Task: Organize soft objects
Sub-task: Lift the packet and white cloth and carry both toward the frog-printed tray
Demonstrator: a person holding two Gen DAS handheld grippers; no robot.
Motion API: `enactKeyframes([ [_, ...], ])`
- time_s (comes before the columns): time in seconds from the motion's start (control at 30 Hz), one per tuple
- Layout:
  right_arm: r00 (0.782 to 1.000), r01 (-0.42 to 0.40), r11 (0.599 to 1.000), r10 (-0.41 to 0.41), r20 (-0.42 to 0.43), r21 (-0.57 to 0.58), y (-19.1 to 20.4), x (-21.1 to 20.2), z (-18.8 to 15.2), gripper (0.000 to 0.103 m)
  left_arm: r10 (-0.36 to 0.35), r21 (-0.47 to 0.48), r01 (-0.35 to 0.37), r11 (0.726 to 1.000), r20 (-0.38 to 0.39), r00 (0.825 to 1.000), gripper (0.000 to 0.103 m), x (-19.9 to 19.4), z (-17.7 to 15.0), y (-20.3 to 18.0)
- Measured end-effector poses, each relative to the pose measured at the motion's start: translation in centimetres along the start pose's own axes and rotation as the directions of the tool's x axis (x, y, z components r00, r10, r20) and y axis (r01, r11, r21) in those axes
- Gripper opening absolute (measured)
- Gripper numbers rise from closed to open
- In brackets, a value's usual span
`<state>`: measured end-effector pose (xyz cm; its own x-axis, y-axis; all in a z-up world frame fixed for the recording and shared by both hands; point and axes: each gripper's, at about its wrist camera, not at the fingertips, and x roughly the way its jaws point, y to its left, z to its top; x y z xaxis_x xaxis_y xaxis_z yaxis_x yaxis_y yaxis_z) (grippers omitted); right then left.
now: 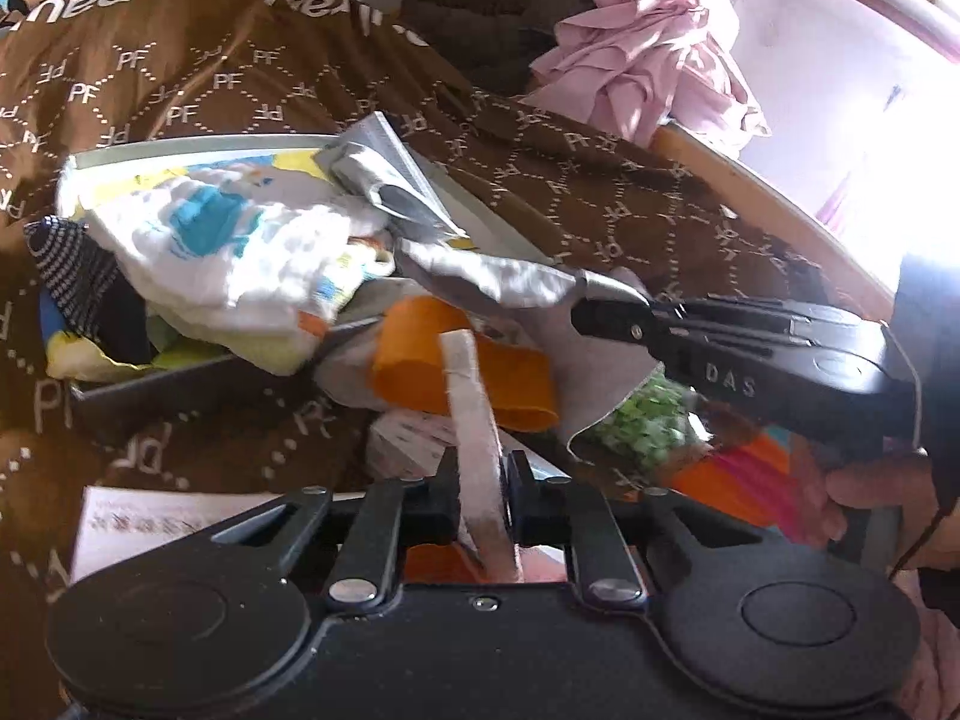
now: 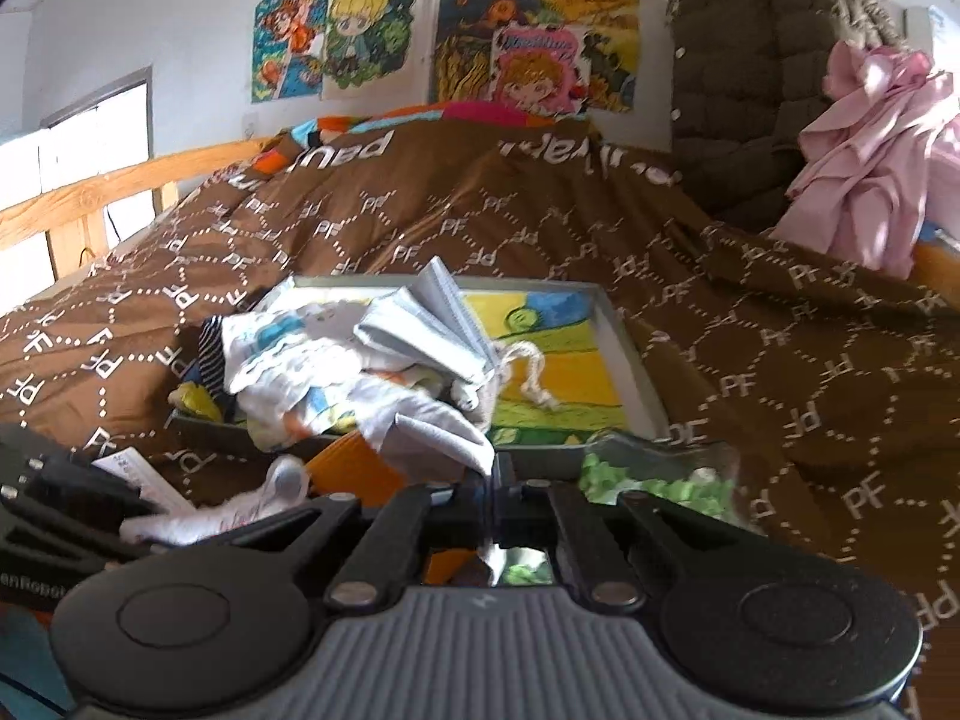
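**Both grippers clamped on cloth beside the tray**

In the left wrist view, the left gripper (image 1: 483, 495) at bottom centre pinches a pale pink strip of cloth (image 1: 471, 396), jaws narrowed onto it. The right gripper (image 1: 606, 306), entering from the right, is closed on a grey cloth (image 1: 498, 276) stretched toward the tray (image 1: 180, 147) at centre left. Only the right wrist view shows the tray's painted yellow-green floor and a knotted cord (image 2: 531, 372); there the right gripper (image 2: 492, 501) grips the grey cloth (image 2: 438, 432) at lower centre, on the brown bedspread (image 2: 780, 360).
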<state>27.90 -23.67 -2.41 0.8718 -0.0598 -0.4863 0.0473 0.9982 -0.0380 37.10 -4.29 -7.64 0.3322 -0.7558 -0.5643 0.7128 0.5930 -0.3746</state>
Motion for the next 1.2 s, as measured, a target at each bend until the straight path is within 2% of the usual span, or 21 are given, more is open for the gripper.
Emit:
enactKeyframes([
  [0.2, 0.998, 0.038, 0.999, -0.038, 0.055, 0.009, -1.1, -1.8, 1.1, 0.002, -0.018, 0.02, 0.018, 1.0, 0.005, 1.0, 0.014, -0.5, -0.4, -1.1],
  [0.43, 0.99, 0.061, 0.998, -0.057, 0.131, -0.026, -2.2, -2.6, 4.7, 0.002, 0.005, 0.029, -0.008, 1.0, 0.103, 0.995, 0.014, -2.1, 1.5, -0.8],
  [0.63, 0.986, 0.073, 0.995, -0.061, 0.158, -0.072, -2.9, -0.7, 9.5, 0.002, 0.064, 0.028, -0.072, 0.997, 0.205, 0.977, 0.014, -2.3, 4.7, 0.7],
  [0.8, 0.983, 0.09, 0.99, -0.07, 0.172, -0.113, -2.7, 2.7, 13.0, 0.002, 0.113, 0.085, -0.142, 0.986, 0.283, 0.953, 0.014, -1.4, 8.5, 1.4],
  [0.9, 0.987, 0.088, 0.988, -0.069, 0.147, -0.126, -2.6, 5.5, 14.1, 0.002, 0.14, 0.083, -0.174, 0.981, 0.314, 0.939, 0.014, -0.5, 10.8, 2.1],
  [1.0, 0.993, 0.075, 0.991, -0.064, 0.097, -0.113, -2.5, 8.5, 14.6, 0.002, 0.186, 0.085, -0.223, 0.971, 0.315, 0.931, 0.014, 1.2, 12.9, 3.1],
  [1.1, 0.997, 0.06, 0.993, -0.056, 0.048, -0.106, -2.5, 10.8, 14.6, 0.002, 0.219, 0.095, -0.254, 0.962, 0.281, 0.934, 0.014, 2.9, 14.3, 4.2],
  [1.2, 0.999, 0.04, 0.995, -0.04, 0.003, -0.095, -2.5, 12.6, 14.3, 0.002, 0.24, 0.059, -0.261, 0.964, 0.244, 0.94, 0.014, 4.2, 14.8, 5.6],
])
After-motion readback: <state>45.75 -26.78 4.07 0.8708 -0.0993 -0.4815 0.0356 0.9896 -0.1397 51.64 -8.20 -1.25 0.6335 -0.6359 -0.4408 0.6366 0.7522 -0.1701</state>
